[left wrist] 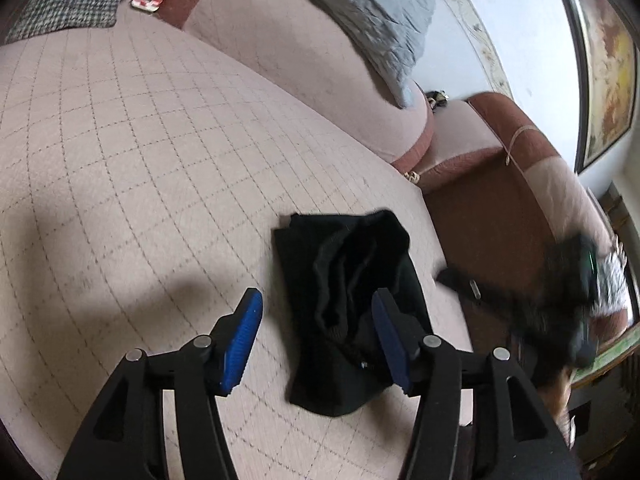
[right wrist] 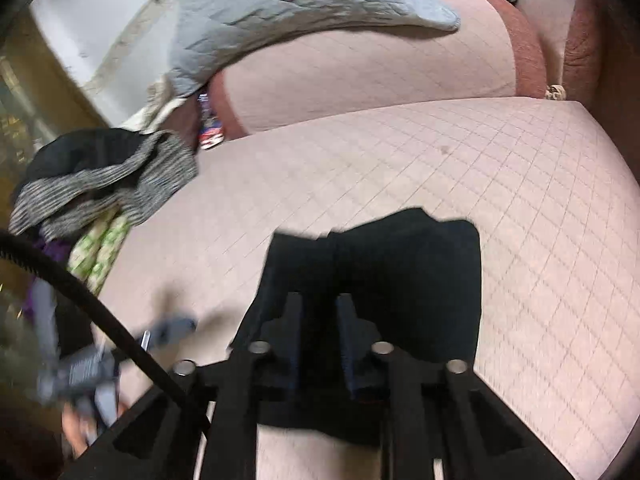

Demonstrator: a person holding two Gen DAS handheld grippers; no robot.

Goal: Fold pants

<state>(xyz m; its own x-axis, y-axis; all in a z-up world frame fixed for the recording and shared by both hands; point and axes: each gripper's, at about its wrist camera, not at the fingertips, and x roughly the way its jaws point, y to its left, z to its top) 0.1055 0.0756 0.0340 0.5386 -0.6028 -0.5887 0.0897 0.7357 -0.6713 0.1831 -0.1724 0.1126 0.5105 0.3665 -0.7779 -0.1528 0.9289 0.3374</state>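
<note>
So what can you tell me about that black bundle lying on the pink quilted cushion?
The black pants look like soft knit fabric, already folded into a compact, slightly rumpled rectangle with creases on top. They lie flat on the pink quilted sofa seat, near its front edge. Neither view shows clearly whether any fingers touch them.

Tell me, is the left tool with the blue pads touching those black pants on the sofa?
Cannot tell. In the left wrist view the left tool stands open, one blue pad over bare cushion, the other overlapping the black pants; whether it touches isn't plain.
</note>
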